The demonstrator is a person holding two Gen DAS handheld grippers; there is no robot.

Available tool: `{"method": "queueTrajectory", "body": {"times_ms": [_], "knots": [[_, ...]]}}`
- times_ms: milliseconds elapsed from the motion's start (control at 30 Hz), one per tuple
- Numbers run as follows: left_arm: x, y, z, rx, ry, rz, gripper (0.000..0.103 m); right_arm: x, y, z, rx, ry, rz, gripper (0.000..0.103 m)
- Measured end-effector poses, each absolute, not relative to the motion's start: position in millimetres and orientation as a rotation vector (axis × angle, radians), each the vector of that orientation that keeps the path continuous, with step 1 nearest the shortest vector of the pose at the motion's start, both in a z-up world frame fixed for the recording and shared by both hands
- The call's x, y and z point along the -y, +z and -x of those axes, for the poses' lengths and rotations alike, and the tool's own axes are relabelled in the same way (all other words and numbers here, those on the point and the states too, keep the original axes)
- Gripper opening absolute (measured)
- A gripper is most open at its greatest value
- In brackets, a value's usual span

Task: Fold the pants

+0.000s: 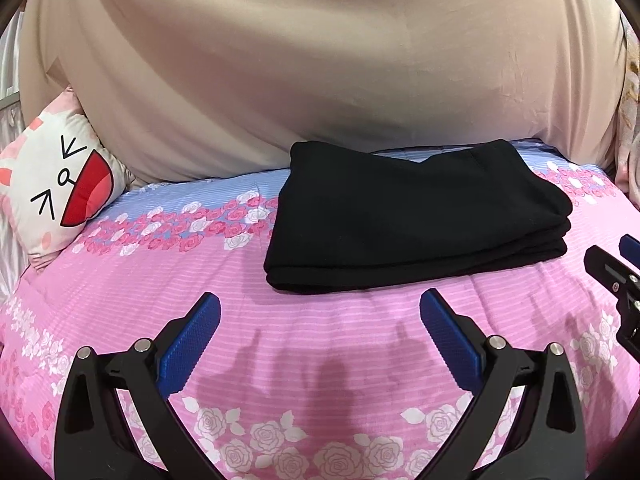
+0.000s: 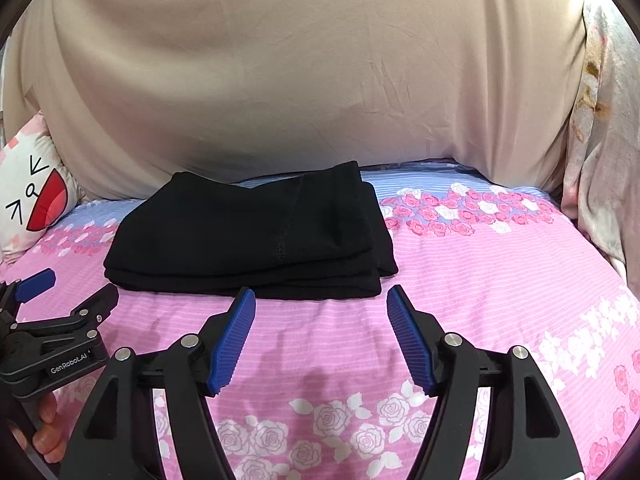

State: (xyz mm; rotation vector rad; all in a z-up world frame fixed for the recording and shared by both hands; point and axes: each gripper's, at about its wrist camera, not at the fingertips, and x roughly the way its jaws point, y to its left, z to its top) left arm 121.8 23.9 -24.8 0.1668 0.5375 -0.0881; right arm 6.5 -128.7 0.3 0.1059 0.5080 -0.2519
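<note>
- Left wrist view: the black pants [image 1: 416,216] lie folded in a flat stack at centre right of the frame on the pink floral bedspread [image 1: 168,280]. The left gripper [image 1: 320,308], bottom centre, has its blue pads wide apart and empty, short of the stack. A cartoon pillow [image 1: 60,184] sits at left.
- Right wrist view: the pants [image 2: 248,232] lie centre left. The right gripper [image 2: 320,300], bottom centre, stands apart, holding nothing, its tips just short of the stack's near edge.

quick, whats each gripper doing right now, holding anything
Left gripper: open, nothing between its fingers, short of the folded black pants.
Right gripper: open, nothing held, its tips just short of the pants' near edge.
</note>
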Motion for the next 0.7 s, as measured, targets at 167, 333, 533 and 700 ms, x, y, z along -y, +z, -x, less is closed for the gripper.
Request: {"method": "queueTrajectory", "body": {"times_ms": [167,333,533,700], "knots": [[-24.5,-24.6,-121.8,-0.538,-0.090,-0.163,0.098,128.7,0.3,-6.6,-0.511,-0.256,-0.106,0.066],[-25.0,-24.9,-122.3,-0.543,-0.089,-0.160,0.098,127.5,0.9,-5.5,-0.511,-0.260,-0.105,0.066],[-25.4,-24.8,-123.0,-0.546,-0.087,-0.157,0.098,126.3,1.9,-4.1,-0.507,-0.266,-0.106,0.067],[-24.7,-24.6,-122.6,-0.545,-0.087,-0.156,0.098,127.6,2.2,-4.2,-0.508,-0.265,-0.104,0.067]]}}
